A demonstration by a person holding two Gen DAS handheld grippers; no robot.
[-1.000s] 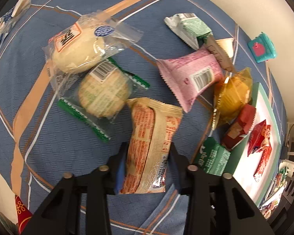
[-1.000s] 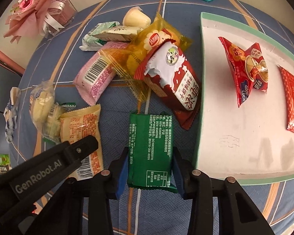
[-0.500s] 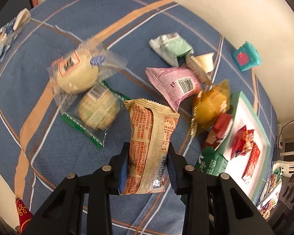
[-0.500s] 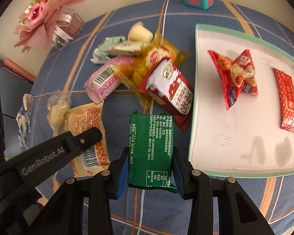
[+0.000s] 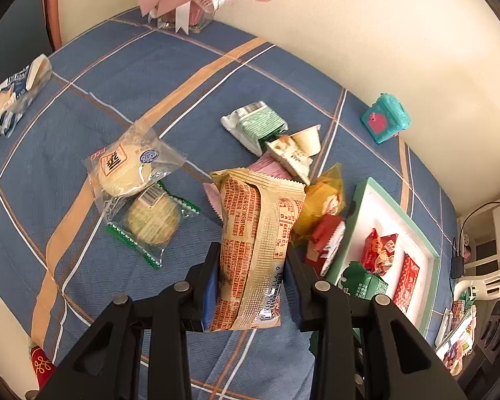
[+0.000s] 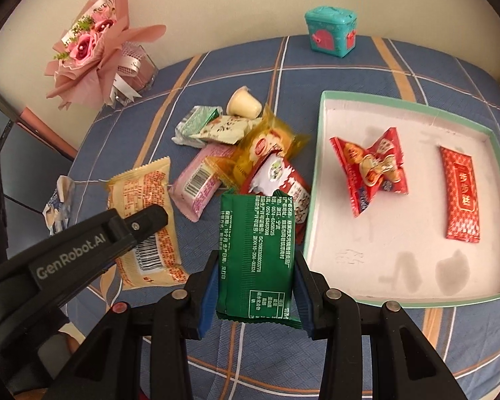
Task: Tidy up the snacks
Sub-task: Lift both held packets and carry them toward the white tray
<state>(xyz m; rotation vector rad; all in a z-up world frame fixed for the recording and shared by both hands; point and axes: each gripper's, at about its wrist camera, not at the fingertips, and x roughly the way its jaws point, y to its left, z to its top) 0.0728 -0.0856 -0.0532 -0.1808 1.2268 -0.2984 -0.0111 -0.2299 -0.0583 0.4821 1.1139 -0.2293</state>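
Observation:
My left gripper (image 5: 250, 280) is shut on a tan snack packet with orange print (image 5: 255, 243) and holds it above the blue plaid tablecloth. It also shows in the right wrist view (image 6: 146, 220). My right gripper (image 6: 255, 283) is shut on a green snack packet (image 6: 256, 250), lifted left of the green-rimmed white tray (image 6: 316, 180). The tray holds a red twisted packet (image 6: 370, 170) and a flat red packet (image 6: 460, 193). A pile of loose snacks (image 6: 236, 153) lies left of the tray.
Two clear-wrapped round cakes (image 5: 130, 173) lie at the left. A pink flower bouquet (image 6: 93, 50) and a teal toy box (image 6: 330, 30) stand by the wall. A blue-white packet (image 5: 13, 93) lies near the table's far left edge.
Both grippers have risen from the cloth with their packets. The snacks and tray look smaller and farther below.

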